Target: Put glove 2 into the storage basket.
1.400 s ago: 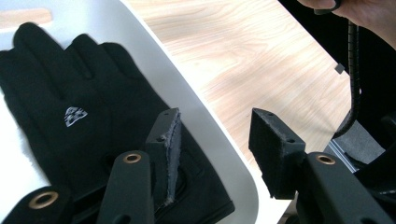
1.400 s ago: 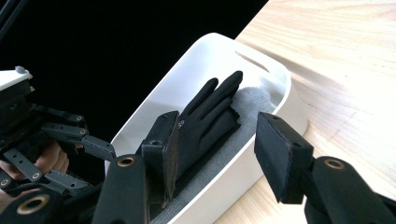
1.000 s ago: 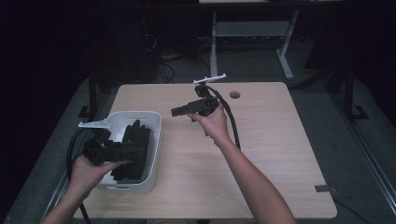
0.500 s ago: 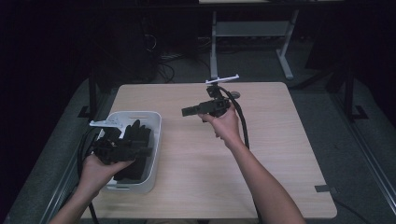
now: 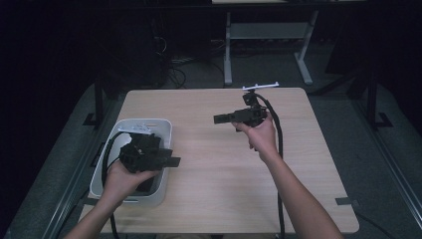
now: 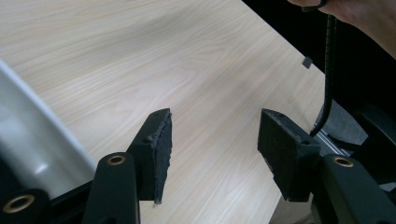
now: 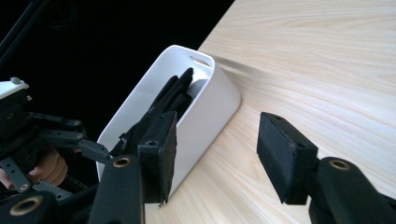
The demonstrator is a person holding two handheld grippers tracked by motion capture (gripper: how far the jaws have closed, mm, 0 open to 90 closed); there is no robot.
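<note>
A white bin (image 5: 165,130) stands at the table's left side, and black items (image 7: 176,91) lie inside it. My left gripper (image 5: 174,161) hovers over the bin's right rim and points right across the table. Its jaws have just been opening. Seen from the left gripper view, my left gripper (image 6: 215,126) is open with only bare wood between the pads (image 6: 161,140). My right gripper (image 5: 218,119) is held above the table's middle, pointing left at the bin. It is open too, with nothing in my right gripper (image 7: 217,123).
The light wooden table (image 5: 214,199) has bare room in the middle and at the front. A black cable (image 5: 277,149) trails from the right gripper along the person's forearm. Dark floor and a metal stand (image 5: 229,55) lie beyond the far edge.
The left gripper has slid to the right over the bin, toward its right rim. The right hand has moved right, away from the bin, still pointing left.
</note>
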